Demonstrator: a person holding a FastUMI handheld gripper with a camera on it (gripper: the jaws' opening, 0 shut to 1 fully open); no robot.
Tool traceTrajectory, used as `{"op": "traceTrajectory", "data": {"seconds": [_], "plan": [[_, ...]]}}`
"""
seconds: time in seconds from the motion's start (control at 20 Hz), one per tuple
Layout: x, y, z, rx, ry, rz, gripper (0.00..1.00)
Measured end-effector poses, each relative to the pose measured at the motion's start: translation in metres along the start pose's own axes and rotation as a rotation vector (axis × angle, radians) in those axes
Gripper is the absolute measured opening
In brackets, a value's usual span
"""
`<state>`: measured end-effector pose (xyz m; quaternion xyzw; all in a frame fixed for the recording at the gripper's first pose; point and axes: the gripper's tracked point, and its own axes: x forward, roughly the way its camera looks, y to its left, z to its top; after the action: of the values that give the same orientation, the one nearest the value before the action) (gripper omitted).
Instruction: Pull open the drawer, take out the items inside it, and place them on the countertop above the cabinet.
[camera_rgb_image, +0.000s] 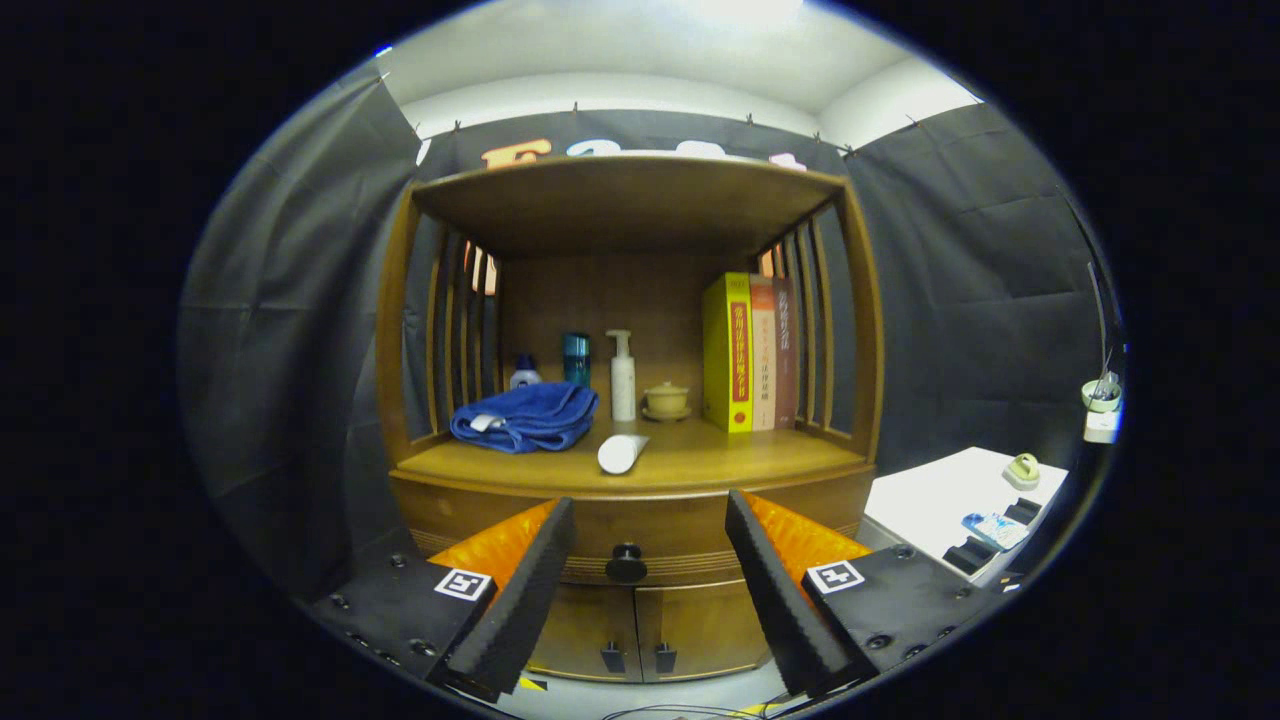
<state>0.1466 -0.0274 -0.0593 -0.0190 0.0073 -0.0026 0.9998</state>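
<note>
A wooden cabinet stands ahead with its drawer (640, 530) closed; the round dark knob (626, 563) sits in the middle of the drawer front. My gripper (650, 520) is open, its two fingers spread to either side of the knob and still short of it, with nothing between them. The countertop (700, 462) above the drawer carries a folded blue towel (525, 416) on the left and a white tube (621, 452) lying near the front. What lies inside the drawer is hidden.
At the back of the countertop stand small bottles (575, 358), a white pump bottle (622, 377), a small lidded cup (666, 400) and several upright books (750, 350). Two lower doors (640, 630) sit under the drawer. A white side table (950, 500) with small items stands to the right.
</note>
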Motion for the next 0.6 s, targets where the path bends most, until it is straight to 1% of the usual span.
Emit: {"op": "traceTrajectory", "data": {"seconds": [0.2,0.35,0.5,0.6], "plan": [[-0.030,-0.010,0.032,0.018,-0.052,0.024,0.99],[-0.043,-0.015,0.041,0.007,-0.060,0.014,0.99],[-0.055,-0.007,0.041,0.001,-0.051,0.046,0.99],[-0.057,-0.006,0.046,-0.012,-0.061,0.050,0.99]]}}
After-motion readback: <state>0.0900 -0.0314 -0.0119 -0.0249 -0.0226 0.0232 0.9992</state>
